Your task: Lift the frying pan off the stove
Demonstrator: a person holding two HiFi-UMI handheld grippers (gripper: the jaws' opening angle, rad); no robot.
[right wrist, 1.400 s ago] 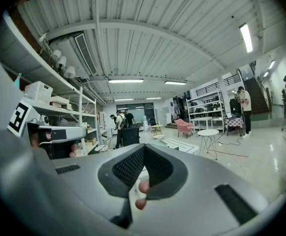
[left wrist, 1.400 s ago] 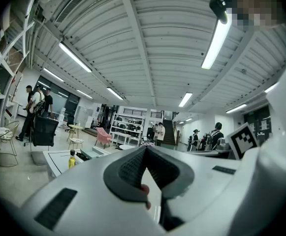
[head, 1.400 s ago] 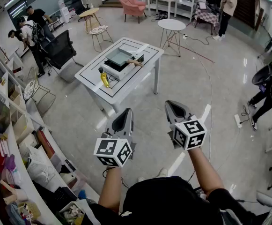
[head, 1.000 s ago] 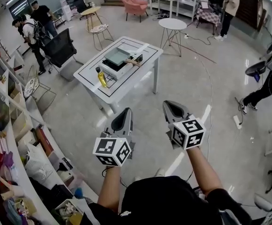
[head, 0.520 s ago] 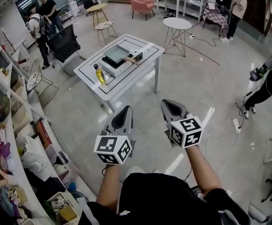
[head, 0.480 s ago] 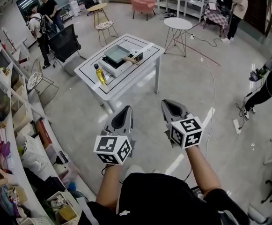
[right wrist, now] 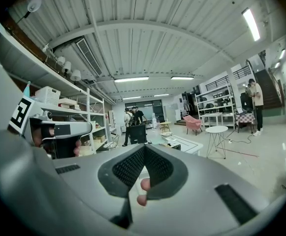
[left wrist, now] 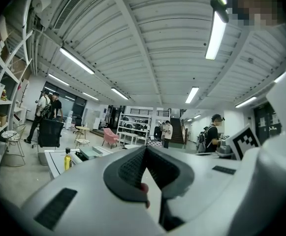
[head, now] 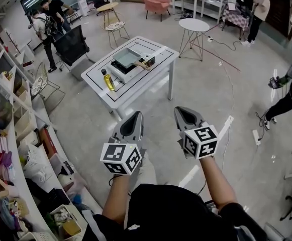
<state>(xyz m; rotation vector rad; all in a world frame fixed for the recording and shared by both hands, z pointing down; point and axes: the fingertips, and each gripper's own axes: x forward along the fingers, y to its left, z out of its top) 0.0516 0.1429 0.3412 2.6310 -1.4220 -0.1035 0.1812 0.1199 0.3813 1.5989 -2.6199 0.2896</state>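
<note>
The frying pan (head: 126, 58) is a grey square pan with a wooden handle (head: 145, 64). It sits on a white portable stove (head: 123, 70) on the white table (head: 158, 59), a few steps ahead of me. A yellow oil bottle (head: 106, 80) stands near the table's front-left edge. Both grippers hang over the floor well short of the table. My left gripper (head: 136, 116) and right gripper (head: 180, 111) are both shut and hold nothing. In the left gripper view the jaws (left wrist: 145, 149) meet at the tip, with the bottle (left wrist: 67, 159) low at the left. The right gripper (right wrist: 143, 147) also has its jaws meeting.
Shelves full of clutter (head: 15, 134) line the left side. A black office chair (head: 71, 43) stands behind the table, with stools (head: 116, 29) and a round white table (head: 194, 25) further back. People stand at the back left (head: 46, 21), back right (head: 259, 11) and right edge (head: 291, 92).
The table and stove have shifted slightly in the head view as the person walks. Both grippers keep the same pose, shut and side by side.
</note>
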